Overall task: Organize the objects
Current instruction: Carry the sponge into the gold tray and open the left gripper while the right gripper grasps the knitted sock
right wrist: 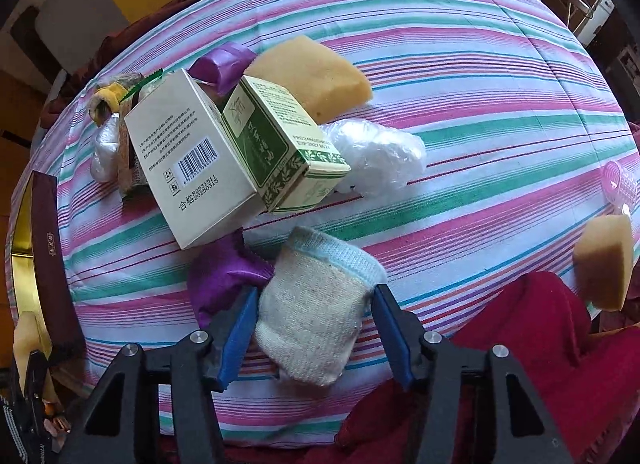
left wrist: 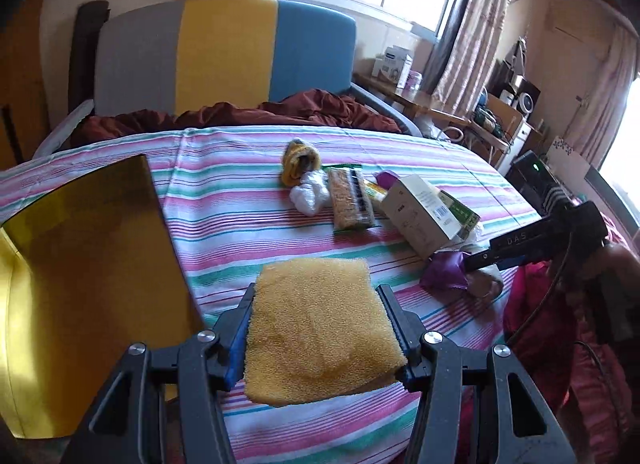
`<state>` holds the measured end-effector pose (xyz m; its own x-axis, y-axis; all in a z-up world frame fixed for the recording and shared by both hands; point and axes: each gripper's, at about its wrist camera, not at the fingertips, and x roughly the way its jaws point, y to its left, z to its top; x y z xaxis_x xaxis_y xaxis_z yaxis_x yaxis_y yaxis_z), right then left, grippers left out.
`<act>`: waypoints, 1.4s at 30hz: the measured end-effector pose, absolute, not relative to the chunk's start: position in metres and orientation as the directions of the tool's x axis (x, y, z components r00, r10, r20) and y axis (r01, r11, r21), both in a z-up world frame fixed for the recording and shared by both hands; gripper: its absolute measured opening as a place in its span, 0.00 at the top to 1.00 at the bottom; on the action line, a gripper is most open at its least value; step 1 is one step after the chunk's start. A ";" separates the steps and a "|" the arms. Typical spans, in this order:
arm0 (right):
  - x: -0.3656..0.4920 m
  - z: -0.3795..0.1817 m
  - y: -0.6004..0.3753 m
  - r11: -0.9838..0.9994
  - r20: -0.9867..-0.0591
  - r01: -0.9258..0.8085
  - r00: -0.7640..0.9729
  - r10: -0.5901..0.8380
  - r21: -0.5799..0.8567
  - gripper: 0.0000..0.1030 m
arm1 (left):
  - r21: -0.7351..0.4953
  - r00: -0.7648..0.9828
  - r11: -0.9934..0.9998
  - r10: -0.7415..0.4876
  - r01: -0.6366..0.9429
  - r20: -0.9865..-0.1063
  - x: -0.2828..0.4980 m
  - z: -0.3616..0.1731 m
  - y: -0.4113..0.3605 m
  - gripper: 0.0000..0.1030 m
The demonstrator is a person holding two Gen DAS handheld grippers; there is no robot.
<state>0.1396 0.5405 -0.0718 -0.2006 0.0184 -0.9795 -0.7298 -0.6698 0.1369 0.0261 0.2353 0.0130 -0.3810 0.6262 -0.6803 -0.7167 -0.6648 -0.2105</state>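
Note:
My left gripper [left wrist: 318,296] is shut on a yellow sponge [left wrist: 320,328] and holds it above the striped bedsheet [left wrist: 240,199], next to an open gold box [left wrist: 80,240] on the left. My right gripper [right wrist: 314,296] is shut on a rolled cream sock [right wrist: 316,304]; it also shows at the right of the left wrist view [left wrist: 476,264]. A purple cloth [right wrist: 224,276] lies beside the sock. A white carton [right wrist: 192,159] and a green carton [right wrist: 280,139] lie ahead.
A tan sponge [right wrist: 316,75], a plastic wad [right wrist: 380,155], another sponge piece [right wrist: 604,264], a pink roller [right wrist: 622,183] and a snack packet [left wrist: 352,199] lie on the sheet. A red blanket [right wrist: 540,344] lies at the near edge. A headboard [left wrist: 224,55] stands behind.

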 end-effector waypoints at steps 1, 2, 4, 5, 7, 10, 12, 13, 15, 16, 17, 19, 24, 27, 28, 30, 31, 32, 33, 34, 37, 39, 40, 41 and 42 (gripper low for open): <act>0.140 -0.072 0.538 -0.676 -0.979 -0.726 -0.200 0.032 0.126 0.45 | -0.208 -0.394 -0.677 0.620 -0.705 -0.679 0.024 0.014 0.228 0.45; 0.140 -0.071 0.537 -0.681 -0.979 -0.723 -0.201 0.044 0.118 0.47 | -0.209 -0.412 -0.695 0.610 -0.688 -0.677 0.020 0.016 0.217 0.45; 0.140 -0.071 0.534 -0.689 -0.977 -0.717 -0.207 0.060 0.109 0.51 | -0.213 -0.443 -0.734 0.585 -0.645 -0.679 0.010 0.017 0.195 0.45; 0.141 -0.072 0.533 -0.689 -0.975 -0.716 -0.210 0.065 0.108 0.51 | -0.211 -0.463 -0.760 0.565 -0.615 -0.683 0.003 0.016 0.182 0.45; 0.142 -0.073 0.533 -0.690 -0.974 -0.715 -0.214 0.070 0.108 0.51 | -0.200 -0.498 -0.803 0.521 -0.561 -0.693 -0.011 0.013 0.155 0.45; 0.142 -0.077 0.531 -0.698 -0.976 -0.708 -0.209 0.067 0.104 0.51 | -0.168 -0.537 -0.861 0.439 -0.480 -0.720 -0.031 0.004 0.114 0.45; 0.142 -0.081 0.531 -0.697 -0.978 -0.710 -0.199 0.058 0.102 0.51 | -0.142 -0.552 -0.892 0.382 -0.428 -0.741 -0.041 -0.004 0.089 0.44; 0.142 -0.082 0.531 -0.697 -0.979 -0.710 -0.195 0.056 0.101 0.50 | -0.128 -0.553 -0.904 0.357 -0.409 -0.753 -0.046 -0.008 0.078 0.44; 0.143 -0.086 0.531 -0.692 -0.981 -0.715 -0.186 0.053 0.098 0.48 | -0.101 -0.558 -0.923 0.309 -0.372 -0.770 -0.053 -0.017 0.061 0.43; 0.143 -0.088 0.532 -0.687 -0.982 -0.720 -0.181 0.050 0.098 0.48 | -0.090 -0.557 -0.929 0.290 -0.359 -0.778 -0.055 -0.022 0.054 0.43; 0.144 -0.089 0.532 -0.686 -0.983 -0.721 -0.178 0.045 0.099 0.47 | -0.081 -0.556 -0.935 0.274 -0.346 -0.785 -0.057 -0.026 0.049 0.43; 0.144 -0.093 0.532 -0.686 -0.985 -0.721 -0.171 0.036 0.100 0.46 | -0.063 -0.557 -0.942 0.247 -0.329 -0.793 -0.059 -0.033 0.043 0.42; 0.144 -0.103 0.532 -0.695 -0.988 -0.712 -0.155 0.016 0.101 0.45 | -0.044 -0.559 -0.959 0.201 -0.280 -0.804 -0.064 -0.043 0.033 0.36; 0.144 -0.108 0.531 -0.704 -0.989 -0.703 -0.146 0.007 0.099 0.45 | -0.016 -0.578 -0.962 0.177 -0.273 -0.797 -0.060 -0.042 0.030 0.28; 0.143 -0.110 0.530 -0.712 -0.990 -0.696 -0.141 0.005 0.096 0.45 | -0.003 -0.586 -0.963 0.168 -0.271 -0.793 -0.058 -0.042 0.029 0.28; 0.142 -0.113 0.528 -0.733 -0.990 -0.672 -0.142 -0.005 0.100 0.50 | 0.017 -0.607 -0.964 0.154 -0.266 -0.779 -0.055 -0.040 0.028 0.27; 0.143 -0.114 0.527 -0.736 -0.990 -0.671 -0.144 0.002 0.096 0.50 | 0.033 -0.620 -0.965 0.141 -0.260 -0.772 -0.053 -0.040 0.028 0.27; 0.144 -0.115 0.527 -0.739 -0.989 -0.667 -0.148 0.005 0.096 0.51 | 0.050 -0.630 -0.965 0.128 -0.256 -0.766 -0.051 -0.040 0.027 0.28; 0.145 -0.115 0.527 -0.741 -0.988 -0.665 -0.155 0.009 0.098 0.52 | 0.059 -0.633 -0.964 0.123 -0.259 -0.765 -0.050 -0.041 0.028 0.28; 0.148 -0.115 0.526 -0.739 -0.986 -0.666 -0.164 0.016 0.099 0.52 | 0.069 -0.635 -0.963 0.117 -0.260 -0.764 -0.049 -0.041 0.029 0.28; 0.157 -0.112 0.526 -0.732 -0.976 -0.671 -0.216 0.037 0.121 0.52 | 0.093 -0.649 -0.962 0.099 -0.255 -0.754 -0.045 -0.040 0.031 0.28; 0.166 -0.108 0.527 -0.718 -0.965 -0.683 -0.254 0.059 0.136 0.52 | 0.078 -0.650 -0.964 0.110 -0.253 -0.752 -0.044 -0.038 0.030 0.28; 0.172 -0.106 0.527 -0.706 -0.960 -0.694 -0.269 0.076 0.138 0.52 | 0.067 -0.652 -0.965 0.119 -0.253 -0.749 -0.044 -0.036 0.029 0.28; 0.177 -0.105 0.527 -0.696 -0.955 -0.703 -0.283 0.087 0.145 0.52 | 0.058 -0.659 -0.966 0.127 -0.252 -0.742 -0.043 -0.033 0.029 0.28; 0.177 -0.098 0.521 -0.690 -0.950 -0.707 -0.299 0.091 0.156 0.52 | 0.048 -0.665 -0.967 0.137 -0.252 -0.734 -0.042 -0.029 0.028 0.27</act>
